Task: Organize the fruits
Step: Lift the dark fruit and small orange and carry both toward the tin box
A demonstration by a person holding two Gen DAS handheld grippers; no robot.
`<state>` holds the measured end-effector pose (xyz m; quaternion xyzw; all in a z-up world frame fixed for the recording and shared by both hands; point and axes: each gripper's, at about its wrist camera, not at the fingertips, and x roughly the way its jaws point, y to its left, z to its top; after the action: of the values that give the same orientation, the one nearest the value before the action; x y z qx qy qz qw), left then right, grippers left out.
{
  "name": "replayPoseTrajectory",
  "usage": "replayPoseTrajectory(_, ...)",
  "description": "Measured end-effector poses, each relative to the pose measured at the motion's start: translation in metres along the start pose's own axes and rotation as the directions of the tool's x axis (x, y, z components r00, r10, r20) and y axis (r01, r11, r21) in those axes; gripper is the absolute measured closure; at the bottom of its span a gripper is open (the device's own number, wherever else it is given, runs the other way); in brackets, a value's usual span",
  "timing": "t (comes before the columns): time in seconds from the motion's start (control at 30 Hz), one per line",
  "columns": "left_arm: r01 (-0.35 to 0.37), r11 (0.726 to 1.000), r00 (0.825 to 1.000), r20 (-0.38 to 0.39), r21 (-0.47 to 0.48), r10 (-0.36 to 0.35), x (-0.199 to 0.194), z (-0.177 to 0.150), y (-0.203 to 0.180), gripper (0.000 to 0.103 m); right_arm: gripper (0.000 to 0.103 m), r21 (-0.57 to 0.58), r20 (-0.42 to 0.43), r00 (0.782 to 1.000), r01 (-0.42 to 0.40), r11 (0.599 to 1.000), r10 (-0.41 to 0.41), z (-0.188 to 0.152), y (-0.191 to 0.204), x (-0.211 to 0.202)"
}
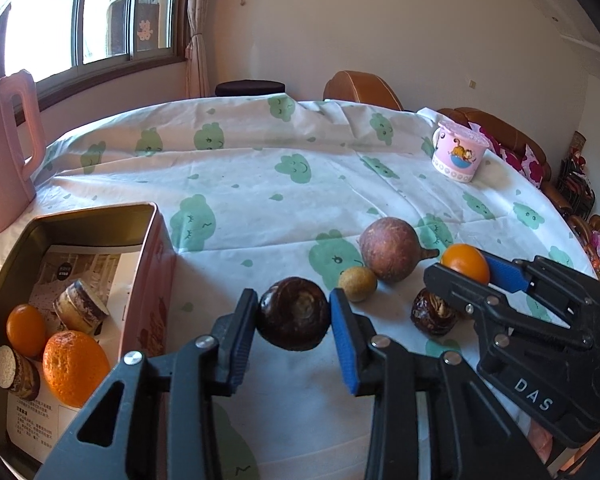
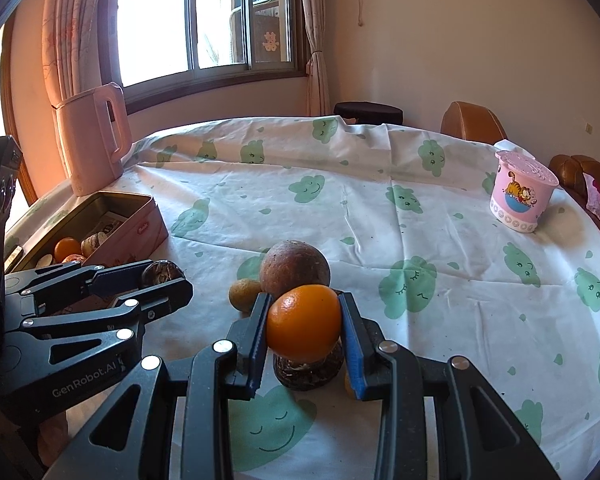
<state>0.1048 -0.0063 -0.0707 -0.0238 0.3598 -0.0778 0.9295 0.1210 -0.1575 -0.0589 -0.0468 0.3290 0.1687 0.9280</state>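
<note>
The left tool (image 1: 294,314) pinched a dark brown, round, glossy-skinned fruit (image 1: 293,313) between its blue pads, just beside the open pink metal tin (image 1: 156,264) and a little above the cloth-covered table (image 1: 260,184). The right tool (image 2: 304,328) was pressed onto a small smooth orange citrus fruit (image 2: 304,322), held well clear of the tin on the side away from it, over a wrinkled dark brown fruit (image 2: 308,372) that lay on the table.

By my reading the job was partly done. Inside the tin already lay a large dimpled orange (image 1: 74,366), a smaller smooth orange fruit (image 1: 25,330) and two short brown-ringed cut pieces with pale ends (image 1: 82,308), on a printed paper sheet (image 1: 80,264). Both gripped fruits were yet to be carried to the tin. Left on the table, farther from the tin than the gripped dark fruit, were a small tan round fruit (image 1: 357,284), a large dull reddish-brown round fruit with a short stem (image 1: 390,249) just beyond it, and the wrinkled dark one.

The tin's near wall stood between the left tool and the tin's floor, so the fruit would likely need lifting over the rim. The two tools were close together, and the right one would have to pass the left to reach the tin. Beyond the tin stood a pink plastic kettle (image 1: 4,152); far across the table from the tin, a pink cartoon-printed cup (image 1: 458,152); past those, brown leather chairs (image 1: 360,88) and a window (image 1: 100,12).
</note>
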Motion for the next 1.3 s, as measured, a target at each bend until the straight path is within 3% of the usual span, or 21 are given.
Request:
replayPoseTrajectory(0.57, -0.047, 0.999, 0.994, 0.100, -0.019, 0.049, -0.019, -0.001, 0.002, 0.065, 0.068, -0.026, 0.068, 0.997, -0.044, 0.999, 0.046, -0.001, 0.004, -0.012)
replayPoseTrajectory(1.3, -0.068, 0.997, 0.983, 0.170, -0.040, 0.074, -0.033, -0.004, 0.005, 0.065, 0.068, -0.032, 0.135, 0.990, -0.043, 0.999, 0.047, -0.003, 0.004, -0.024)
